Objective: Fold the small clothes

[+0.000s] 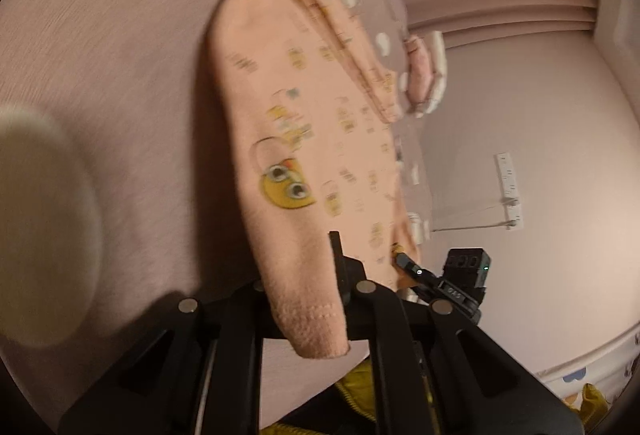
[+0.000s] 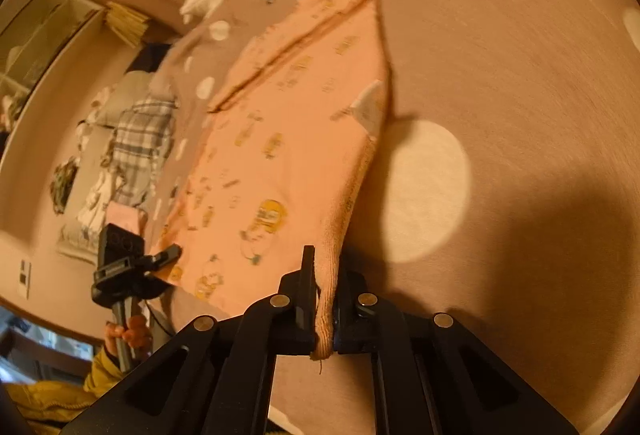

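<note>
Fingers of the left gripper [image 1: 338, 299] and the right gripper [image 2: 324, 319] are each clamped on a near hem corner of the peach garment [image 2: 288, 139], which lies stretched along the bedspread [image 2: 520, 75]. Both bites look thin, so uneven pulling could slip a corner free and skew the fold.

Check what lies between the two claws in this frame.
Only the peach garment: its near hem spans from the right claw, shut on one corner, to the left claw on the other. The right wrist view shows it best.
</note>
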### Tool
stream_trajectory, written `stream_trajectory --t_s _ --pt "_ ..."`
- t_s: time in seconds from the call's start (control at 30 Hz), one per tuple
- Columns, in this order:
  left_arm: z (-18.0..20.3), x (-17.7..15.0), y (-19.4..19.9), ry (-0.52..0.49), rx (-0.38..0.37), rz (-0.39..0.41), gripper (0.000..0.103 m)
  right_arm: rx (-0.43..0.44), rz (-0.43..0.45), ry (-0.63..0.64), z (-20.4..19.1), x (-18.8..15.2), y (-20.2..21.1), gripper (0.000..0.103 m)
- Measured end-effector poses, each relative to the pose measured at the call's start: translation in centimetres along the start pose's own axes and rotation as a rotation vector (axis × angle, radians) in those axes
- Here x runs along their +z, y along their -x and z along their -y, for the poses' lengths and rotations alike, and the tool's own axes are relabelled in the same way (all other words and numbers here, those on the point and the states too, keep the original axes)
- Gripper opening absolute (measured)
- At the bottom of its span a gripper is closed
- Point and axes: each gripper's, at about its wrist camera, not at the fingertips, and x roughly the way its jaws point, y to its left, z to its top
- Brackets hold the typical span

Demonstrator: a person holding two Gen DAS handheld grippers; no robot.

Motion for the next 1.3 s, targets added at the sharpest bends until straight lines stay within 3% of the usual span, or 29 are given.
stream_trajectory --t_s 0.33,0.63,0.9,1.13,1.3 --pt "3.4 3.6 -0.2 -0.046 -0.123 0.077 0.007 0.135 0.158 0.062 -2.6 4.9 1.1 0.007" --pt "5.9 9.3 -0.8 -0.078 -0.150 0.147 0.007 0.152 0.261 0.096 -4.3 11.1 1.0 0.007" --pt "6.1 16.8 -3.0 -0.055 -0.176 0.221 0.007 0.138 0.327 0.066 -3.8 18.0 -0.7 0.007" --pt "5.4 24.6 -6.1 -0.030 -0.124 0.255 0.007 0.094 0.332 -0.003 -1.9 24.2 -4.4 0.007" --pt "4.0 29.4 -8.2 -0.008 -0.019 0.270 0.007 0.036 0.311 -0.089 0.9 27.4 -7.5 0.007"
